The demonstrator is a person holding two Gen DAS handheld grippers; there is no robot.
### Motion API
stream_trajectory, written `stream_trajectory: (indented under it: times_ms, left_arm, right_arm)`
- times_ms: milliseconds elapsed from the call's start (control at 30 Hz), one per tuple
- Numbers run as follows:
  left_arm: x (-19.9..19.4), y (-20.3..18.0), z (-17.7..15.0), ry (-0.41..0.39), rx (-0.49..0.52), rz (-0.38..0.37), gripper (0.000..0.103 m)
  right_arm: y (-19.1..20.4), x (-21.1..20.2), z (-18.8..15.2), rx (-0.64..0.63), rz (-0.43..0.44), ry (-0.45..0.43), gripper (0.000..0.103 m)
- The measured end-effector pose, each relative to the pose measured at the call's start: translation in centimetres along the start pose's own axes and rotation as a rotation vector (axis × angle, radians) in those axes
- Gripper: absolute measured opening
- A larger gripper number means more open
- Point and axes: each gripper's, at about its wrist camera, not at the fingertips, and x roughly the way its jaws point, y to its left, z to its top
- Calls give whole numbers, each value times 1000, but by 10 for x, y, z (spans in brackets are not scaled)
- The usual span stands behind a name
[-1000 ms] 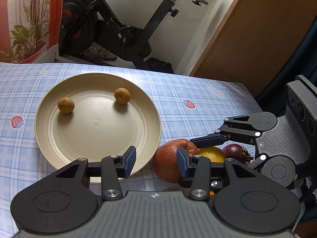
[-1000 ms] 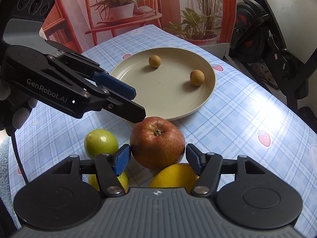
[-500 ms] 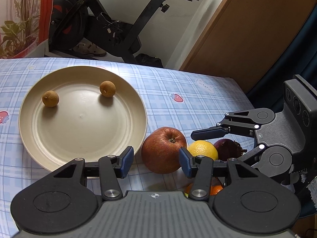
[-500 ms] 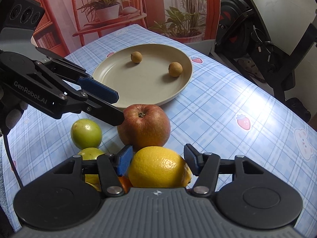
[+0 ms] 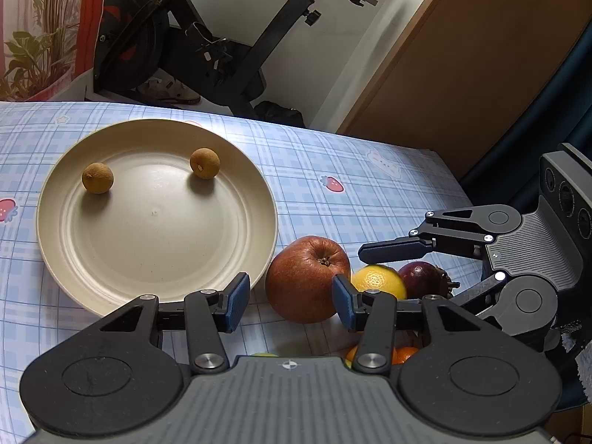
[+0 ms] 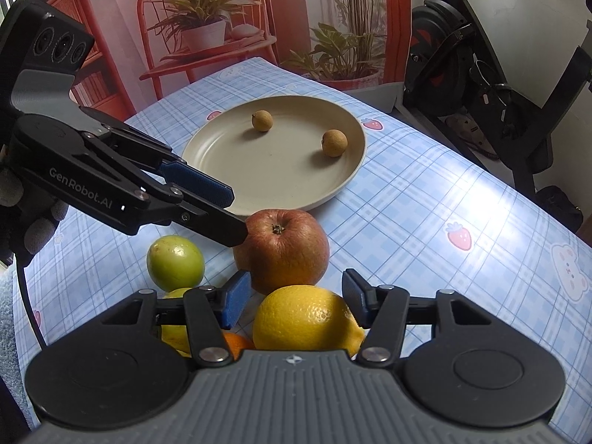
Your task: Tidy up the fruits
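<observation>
The lemon (image 6: 305, 318) sits between the pads of the right gripper (image 6: 294, 301), jaws parted and not visibly pressing on it. Just beyond lies the red apple (image 6: 285, 251), and past that the cream plate (image 6: 344, 181) with two longans (image 6: 262, 121) on the desk (image 6: 444, 192). The left gripper (image 5: 286, 301) is open and empty — the apple stands ahead and slightly right of its gap, so the right gripper is nearer the lemon, the left nearer the apple

Two small fruits (image 5: 97, 178) (image 5: 204, 162) lie apart on the plate (image 5: 111, 277), which stands on the table (image 5: 351, 199). Just beside the plate's rim sits an apple (image 5: 305, 279), with a lemon (image 6: 303, 318) touching it and a lime (image 6: 175, 262) nearby.
</observation>
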Motion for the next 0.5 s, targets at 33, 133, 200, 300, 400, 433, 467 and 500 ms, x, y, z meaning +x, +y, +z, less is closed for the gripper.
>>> stream_trajectory:
  times_ms: [33,133,200,300,400,433,467,500]
  left_arm:
    - [0,0,0,1,-2,-1,51]
    - [1,-3,2,-6,-6,-4,52]
    - [1,-7,1,-16,-2,-7,53]
    - [3,-17,-1,-25,45,20,56]
    - [3,-26,-3,-37,73,34,56]
    - [2,-27,-3,-43,72,38,56]
    - [1,-29,-3,-52,70,48,56]
    - [0,-30,-3,-59,69,58,56]
  right_arm:
    - [1,-1,0,-3,-2,-1,58]
    - [1,-13,-1,1,-8,-23,58]
    - [1,-22,-5,15,-13,-45,58]
    - [-1,-36,-15,41,-31,-68,58]
    - [-7,-49,-28,92,-47,-92,58]
    - [-9,-54,-32,107,-50,-101,58]
    - [-11,-59,-35,119,-55,-109,58]
    - [-13,-64,-38,132,-63,-116,58]
